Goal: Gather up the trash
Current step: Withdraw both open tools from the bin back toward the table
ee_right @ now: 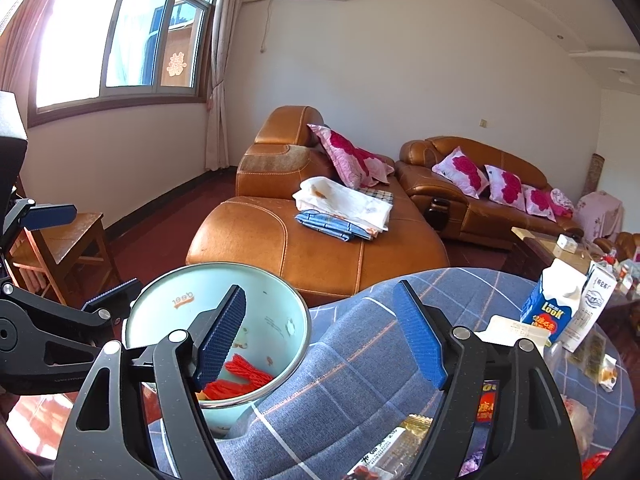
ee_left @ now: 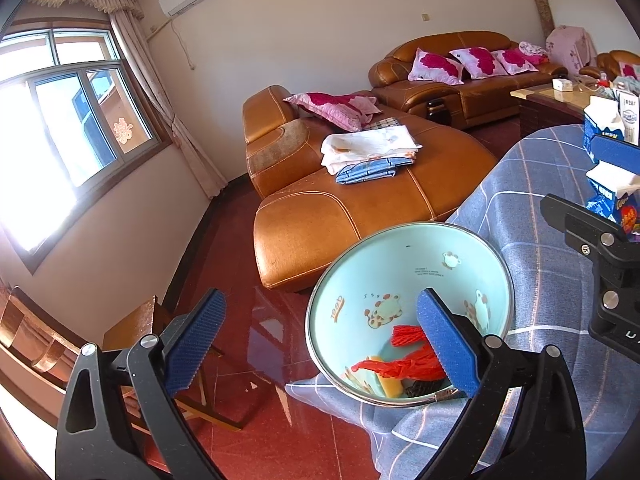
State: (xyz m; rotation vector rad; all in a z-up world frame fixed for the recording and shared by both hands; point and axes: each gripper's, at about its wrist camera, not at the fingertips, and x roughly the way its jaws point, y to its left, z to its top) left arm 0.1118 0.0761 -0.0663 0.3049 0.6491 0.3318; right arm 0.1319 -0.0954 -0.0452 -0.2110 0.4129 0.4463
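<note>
From the left wrist camera, the left tongs (ee_left: 320, 340) stand wide and hold nothing. Their right pad reaches over the rim of a light blue bowl (ee_left: 404, 276) with cartoon animals printed inside. The bowl sits tilted at the edge of the bench (ee_left: 540, 200), which is covered with a blue checked cloth. At the bottom of the bowl lies the trash: red netting (ee_left: 404, 364), a yellow piece (ee_left: 390, 386) and something dark that I cannot identify. At the right edge a part of the right tongs (ee_left: 600, 240) is visible, near a blue carton (ee_left: 608, 128). Behind the bench stands a brown leather sofa (ee_left: 360, 208) with folded cloths on it.

From the right wrist camera, the right tongs (ee_right: 320, 340) are also wide and hold nothing. Their left pad hangs above the bowl (ee_right: 256, 304), and the red netting (ee_right: 240, 380) shows under it. The right pad is over the bench cloth (ee_right: 352, 364). The blue carton (ee_right: 550, 308) stands upright at the right, beside a white carton (ee_right: 592, 300), and some wrappers (ee_right: 400, 444) lie at the lower edge.
</note>
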